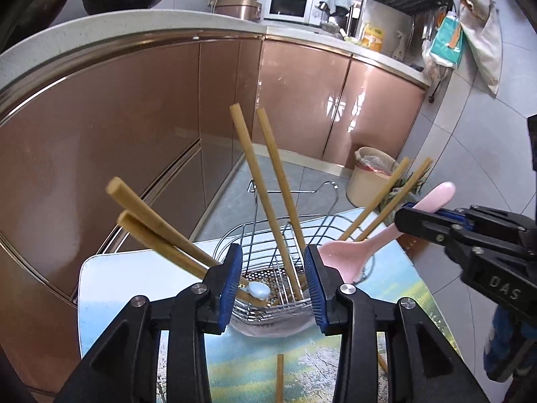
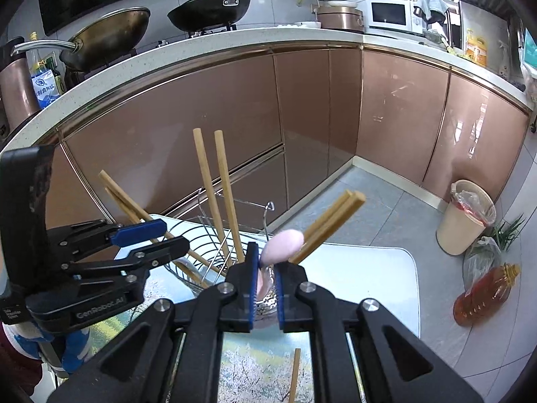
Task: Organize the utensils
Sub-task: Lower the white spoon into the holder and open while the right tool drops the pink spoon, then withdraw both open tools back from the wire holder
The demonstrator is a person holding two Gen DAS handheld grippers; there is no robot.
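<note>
A wire utensil basket [image 1: 268, 235] stands on a small table [image 1: 110, 288] and holds several wooden chopsticks [image 1: 258, 184], a white spoon [image 1: 258, 290] and a pink spoon [image 1: 349, 255]. My left gripper [image 1: 273, 288] is open, its fingers on either side of the basket's near end. My right gripper [image 2: 266, 285] is shut on the pink spoon's handle [image 2: 283, 245], the bowl down in the basket's right side; it also shows in the left wrist view [image 1: 418, 220]. The basket [image 2: 201, 235] and chopsticks [image 2: 214, 194] show in the right wrist view too. A loose chopstick [image 1: 280, 376] lies on the table.
Brown cabinet doors [image 1: 134, 127] under a white counter [image 1: 134, 27] stand behind the table. A beige bin [image 2: 465, 218] and an oil bottle [image 2: 483, 294] are on the tiled floor at right. Woks [image 2: 208, 10] sit on the stove.
</note>
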